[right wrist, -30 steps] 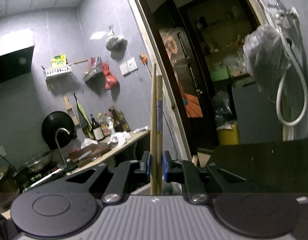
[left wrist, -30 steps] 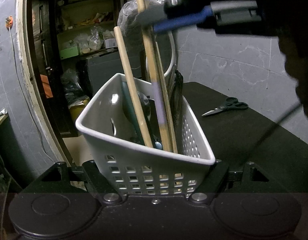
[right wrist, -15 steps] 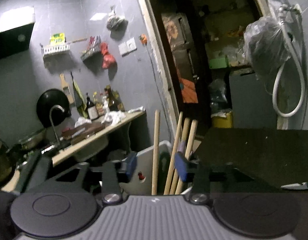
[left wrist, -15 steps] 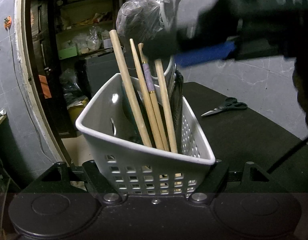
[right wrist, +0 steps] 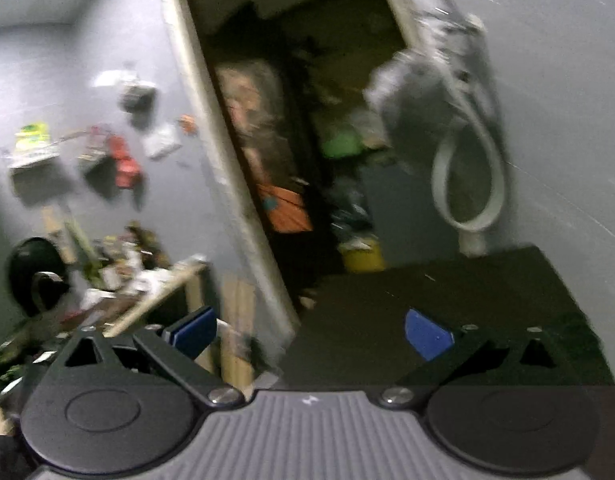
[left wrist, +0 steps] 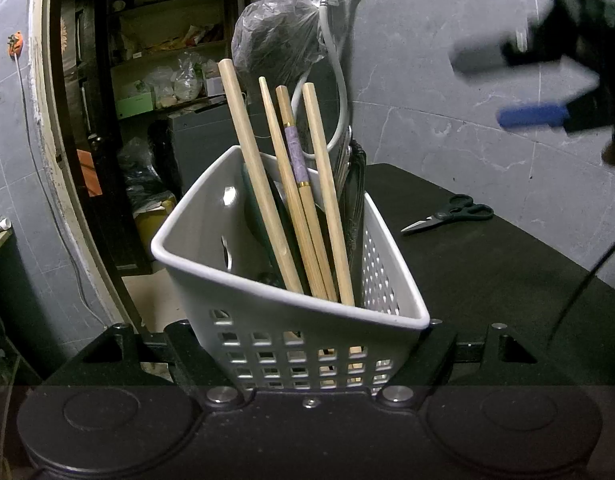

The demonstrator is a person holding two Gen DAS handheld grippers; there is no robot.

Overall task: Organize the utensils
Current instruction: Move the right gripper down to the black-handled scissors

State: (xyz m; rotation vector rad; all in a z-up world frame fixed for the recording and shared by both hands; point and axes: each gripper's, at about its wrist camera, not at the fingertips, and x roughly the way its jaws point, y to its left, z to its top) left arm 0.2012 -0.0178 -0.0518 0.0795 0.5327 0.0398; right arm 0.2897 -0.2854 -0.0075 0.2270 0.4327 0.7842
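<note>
Left wrist view: left gripper clamps the basket. Scissors lie flat far right on the table, below the right gripper, whose empty jaws are opening.

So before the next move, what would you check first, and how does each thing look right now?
1. Basket held steady: ok. The left gripper is clamped on the white basket.
2. Wooden sticks inside the basket: ok, four lean upright in it.
3. Right gripper has let go: ok. Its jaws are opening and nothing is between them.
4. Right gripper clear of the sticks: ok, it is off to the side in the left view.
5. Anything left to sort: not ok, scissors lie on the black table.
6. Basket upright: cannot tell, it looks tilted.
</note>
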